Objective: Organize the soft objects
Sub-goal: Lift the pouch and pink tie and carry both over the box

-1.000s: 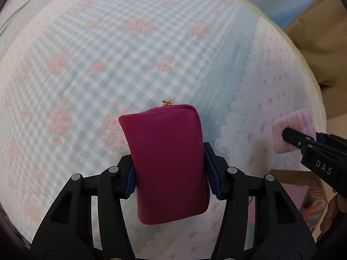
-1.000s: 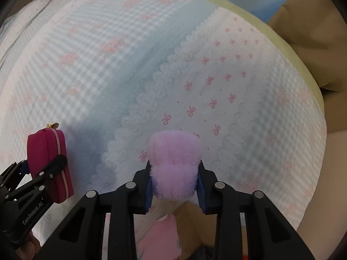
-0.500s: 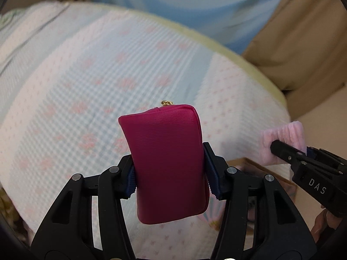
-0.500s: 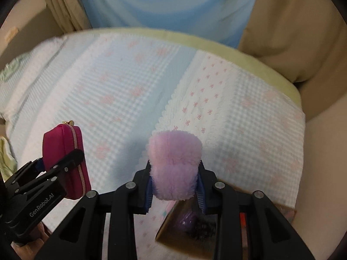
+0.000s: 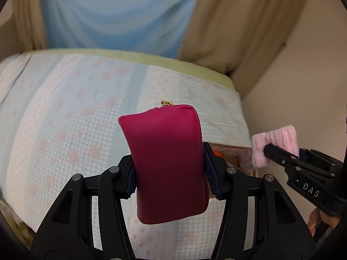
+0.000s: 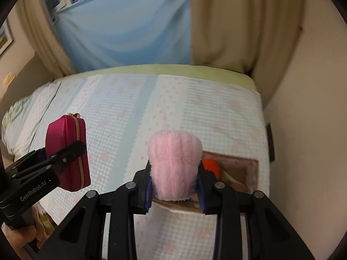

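Observation:
A magenta zip pouch (image 5: 169, 162) with a gold zipper pull stands upright between the pads of my left gripper (image 5: 169, 173), which is shut on it high above the bed. The same pouch (image 6: 68, 151) shows at the left of the right wrist view. My right gripper (image 6: 174, 186) is shut on a fluffy pink cloth piece (image 6: 174, 164), also seen as a ribbed pink piece (image 5: 274, 145) at the right of the left wrist view. Both grippers hang side by side over the bed's near right part.
The bed (image 6: 130, 108) wears a pale blue and white quilt with pink bows. A shallow cardboard box (image 6: 243, 169) with an orange ball (image 6: 211, 166) lies on it near the right edge. Blue and tan curtains (image 5: 121, 15) hang behind. A wall (image 6: 303, 130) runs along the right.
Both grippers have risen well above the bed with their loads still held. The curtains, the wall and the box with the orange ball have come into view.

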`<control>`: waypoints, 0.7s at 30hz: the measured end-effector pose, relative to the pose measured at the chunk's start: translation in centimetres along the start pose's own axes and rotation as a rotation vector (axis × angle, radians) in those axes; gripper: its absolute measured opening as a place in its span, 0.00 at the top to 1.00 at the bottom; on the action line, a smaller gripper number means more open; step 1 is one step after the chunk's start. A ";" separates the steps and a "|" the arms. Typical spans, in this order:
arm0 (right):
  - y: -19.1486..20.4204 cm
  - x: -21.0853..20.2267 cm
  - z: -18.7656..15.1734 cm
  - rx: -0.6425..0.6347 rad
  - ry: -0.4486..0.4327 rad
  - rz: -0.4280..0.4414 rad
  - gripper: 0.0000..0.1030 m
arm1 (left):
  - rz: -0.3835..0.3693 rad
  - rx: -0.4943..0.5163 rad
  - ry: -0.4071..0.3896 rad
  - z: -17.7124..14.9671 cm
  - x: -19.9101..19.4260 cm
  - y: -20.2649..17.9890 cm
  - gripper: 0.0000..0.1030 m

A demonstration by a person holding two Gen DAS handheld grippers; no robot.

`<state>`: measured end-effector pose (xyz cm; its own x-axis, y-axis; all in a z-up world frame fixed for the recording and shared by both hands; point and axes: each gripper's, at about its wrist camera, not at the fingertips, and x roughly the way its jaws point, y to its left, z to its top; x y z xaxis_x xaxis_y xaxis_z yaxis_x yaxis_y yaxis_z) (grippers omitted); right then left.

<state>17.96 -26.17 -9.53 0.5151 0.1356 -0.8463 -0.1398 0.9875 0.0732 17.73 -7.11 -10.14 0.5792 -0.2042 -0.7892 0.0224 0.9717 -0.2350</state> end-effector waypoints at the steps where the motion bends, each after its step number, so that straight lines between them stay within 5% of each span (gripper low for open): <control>1: -1.0 -0.6 -0.5 0.023 -0.004 -0.011 0.71 | -0.012 0.019 0.004 -0.2 -0.1 -1.0 0.53; 14: -8.8 -3.0 -4.1 0.227 -0.003 -0.119 0.71 | -0.140 0.227 0.121 -1.4 3.0 -10.9 0.53; 21: -12.1 0.4 -4.1 0.296 0.058 -0.129 0.71 | -0.138 0.323 0.216 -1.3 8.0 -13.3 0.53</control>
<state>16.38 -38.43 -12.92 0.4625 0.0119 -0.8866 0.1796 0.9779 0.1068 20.97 -21.83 -14.03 0.3689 -0.3218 -0.8720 0.3620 0.9138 -0.1841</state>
